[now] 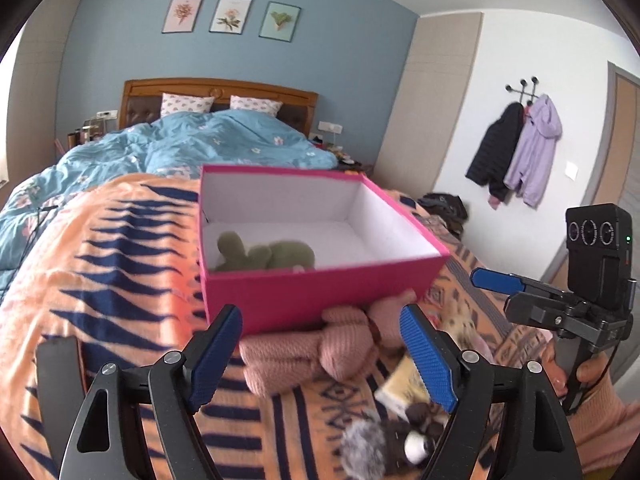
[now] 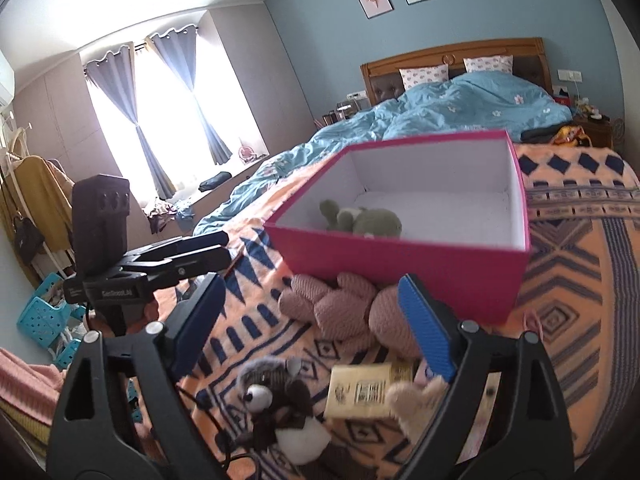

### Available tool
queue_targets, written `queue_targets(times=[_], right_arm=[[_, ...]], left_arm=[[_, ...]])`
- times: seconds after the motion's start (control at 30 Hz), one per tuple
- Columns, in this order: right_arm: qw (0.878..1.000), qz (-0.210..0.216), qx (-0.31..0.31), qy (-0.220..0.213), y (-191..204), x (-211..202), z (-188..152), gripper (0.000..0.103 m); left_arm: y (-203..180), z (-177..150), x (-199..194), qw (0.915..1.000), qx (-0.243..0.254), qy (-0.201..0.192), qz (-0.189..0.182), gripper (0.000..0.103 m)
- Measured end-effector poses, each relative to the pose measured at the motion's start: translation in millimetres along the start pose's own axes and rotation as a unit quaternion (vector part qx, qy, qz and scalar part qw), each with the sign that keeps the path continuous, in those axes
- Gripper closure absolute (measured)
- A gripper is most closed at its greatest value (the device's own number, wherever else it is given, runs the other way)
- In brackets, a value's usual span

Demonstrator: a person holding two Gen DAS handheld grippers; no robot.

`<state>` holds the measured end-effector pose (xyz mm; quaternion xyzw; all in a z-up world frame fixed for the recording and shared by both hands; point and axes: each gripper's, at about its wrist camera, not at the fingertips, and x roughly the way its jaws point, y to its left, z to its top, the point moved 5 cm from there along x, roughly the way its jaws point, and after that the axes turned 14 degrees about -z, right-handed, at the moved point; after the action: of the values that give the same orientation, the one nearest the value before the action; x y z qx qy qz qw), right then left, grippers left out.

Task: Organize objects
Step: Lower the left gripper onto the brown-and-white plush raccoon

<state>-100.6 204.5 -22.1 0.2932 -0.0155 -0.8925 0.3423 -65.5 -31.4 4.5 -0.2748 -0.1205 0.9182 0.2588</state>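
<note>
Here, line by line:
Pink box [image 1: 320,296]: sits open on the orange patterned blanket [image 1: 120,280] on the bed, white inside, no lid on it.
Green plush [image 1: 264,256]: lies on the box floor, toward its near left corner (the only thing inside).
Pink knitted plush [image 1: 316,352]: lies on the blanket, touching the near wall of the box from outside.
Yellow packet [image 2: 364,394]: flat on the blanket, just nearer than the knitted plush (barcode face up).
Brown and grey plush [image 2: 280,404]: beside the packet, with a big white eye and a white belly.
Beige plush [image 2: 416,400]: touching the packet's right edge, partly hidden behind a blue pad.
Left gripper [image 1: 320,360]: jaws wide, nothing between the pads; the knitted plush shows beyond them.
Right gripper [image 2: 316,328]: jaws wide as well, gripping nothing, toys lying below.
Beyond: blue quilt [image 1: 180,148] and two pillows against a wooden headboard [image 1: 220,88]; three framed prints [image 1: 230,16] on the blue wall.
</note>
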Motion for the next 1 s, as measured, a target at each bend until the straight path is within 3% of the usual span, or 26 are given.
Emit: queue_targets(times=[0.33,0.5,0.83,1.0], right_arm=[[0.996,-0.024,0.01,0.086,-11,7,-72,0.015],[0.995,-0.024,0.0,0.1,-7,8,-87,0.018],[0.989,-0.011,-0.031,0.142,1,20,-105,0.037],[0.985,-0.001,-0.024,0.17,-3,24,-115,0.044]], left_arm=[[-20,-54,17,0.9975,-0.005,0.065,-0.027,0.02],[-26,-75,25,0.9951,-0.011,0.09,-0.038,0.02],[-36,-104,14,0.9911,-0.04,0.114,-0.056,0.02],[-55,-120,15,0.9844,-0.045,0.135,-0.103,0.021]])
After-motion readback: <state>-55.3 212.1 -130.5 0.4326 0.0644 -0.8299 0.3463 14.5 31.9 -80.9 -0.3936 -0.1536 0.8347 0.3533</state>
